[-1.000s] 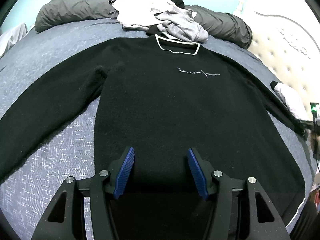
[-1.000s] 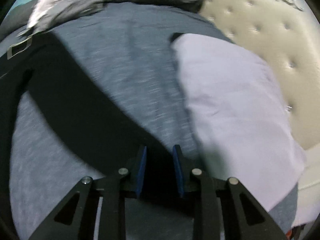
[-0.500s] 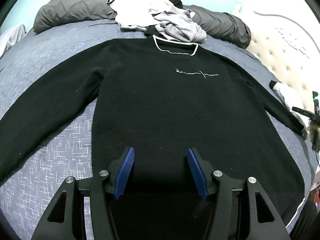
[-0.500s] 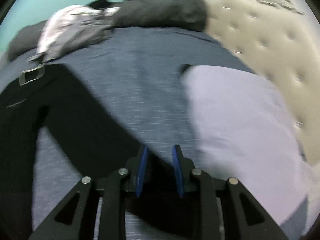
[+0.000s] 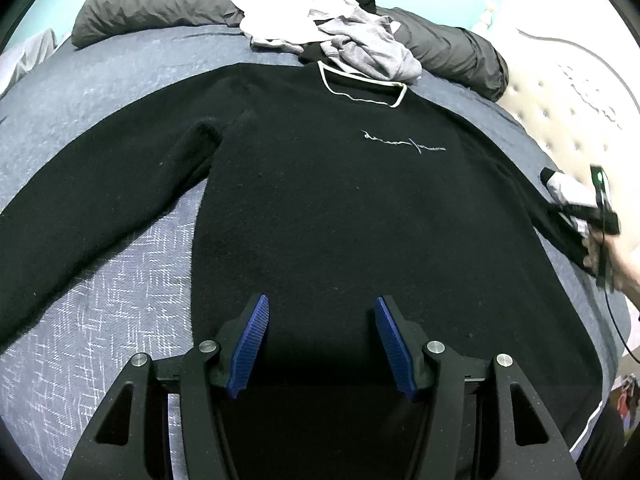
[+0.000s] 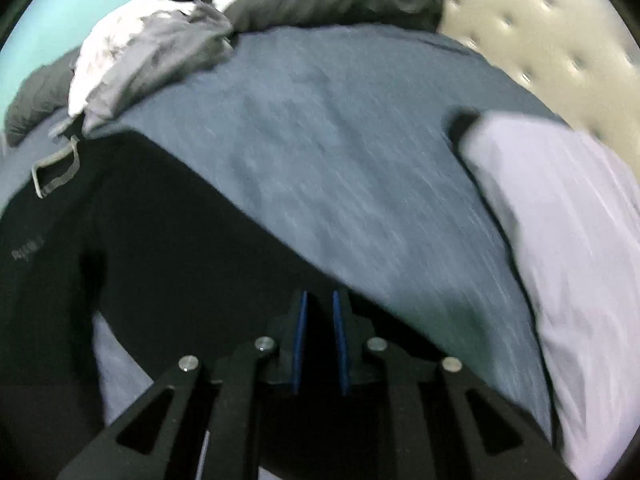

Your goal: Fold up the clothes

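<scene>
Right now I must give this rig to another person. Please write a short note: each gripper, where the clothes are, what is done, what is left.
Left gripper: open, holding nothing, above the lower body of the black sweater.
Right gripper: jaws have just been closing on the cuff end of the sweater's sleeve; black cloth lies between the pads, and the grip looks taken.
Sweater: spread flat, front up, on the blue bed cover, both sleeves out to the sides.
Pile of other clothes: beyond the collar, unfolded.
Done: sweater laid out. Left: all folds, probably beginning with this sleeve across the body.
</scene>
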A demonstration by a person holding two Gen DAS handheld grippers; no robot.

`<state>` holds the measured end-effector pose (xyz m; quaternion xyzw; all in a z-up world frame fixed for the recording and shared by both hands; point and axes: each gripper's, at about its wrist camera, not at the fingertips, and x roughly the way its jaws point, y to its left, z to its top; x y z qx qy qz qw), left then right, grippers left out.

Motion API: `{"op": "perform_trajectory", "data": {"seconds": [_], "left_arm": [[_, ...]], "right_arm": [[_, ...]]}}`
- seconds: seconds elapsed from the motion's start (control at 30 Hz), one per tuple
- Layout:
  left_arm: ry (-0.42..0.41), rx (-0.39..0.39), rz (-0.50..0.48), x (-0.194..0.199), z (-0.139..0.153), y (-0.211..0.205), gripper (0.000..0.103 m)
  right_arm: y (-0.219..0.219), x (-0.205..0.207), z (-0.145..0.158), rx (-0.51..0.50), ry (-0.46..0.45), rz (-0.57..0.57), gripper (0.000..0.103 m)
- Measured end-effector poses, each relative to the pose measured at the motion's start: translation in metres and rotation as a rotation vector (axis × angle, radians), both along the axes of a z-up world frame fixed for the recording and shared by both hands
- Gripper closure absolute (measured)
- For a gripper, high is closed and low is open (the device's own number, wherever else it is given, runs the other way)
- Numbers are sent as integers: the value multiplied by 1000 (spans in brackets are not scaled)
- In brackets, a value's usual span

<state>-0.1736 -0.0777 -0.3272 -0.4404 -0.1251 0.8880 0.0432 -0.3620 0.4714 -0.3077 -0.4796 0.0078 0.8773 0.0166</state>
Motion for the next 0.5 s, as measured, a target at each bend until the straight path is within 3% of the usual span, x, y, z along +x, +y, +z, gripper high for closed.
{"op": "perform_trajectory", "data": {"seconds": [0.23, 0.37, 0.5], "left_arm": [[-2, -7, -7, -6, 2, -1, 43], [6, -20, -10, -5, 1, -3, 33], [9, -14, -10, -7, -1, -6, 33]], "right_arm": [[-78, -68, 18, -98, 32, 153, 90], [-110, -107, 20, -146, 50, 199, 90], [-145, -148, 5, -118, 14, 243, 90]]}}
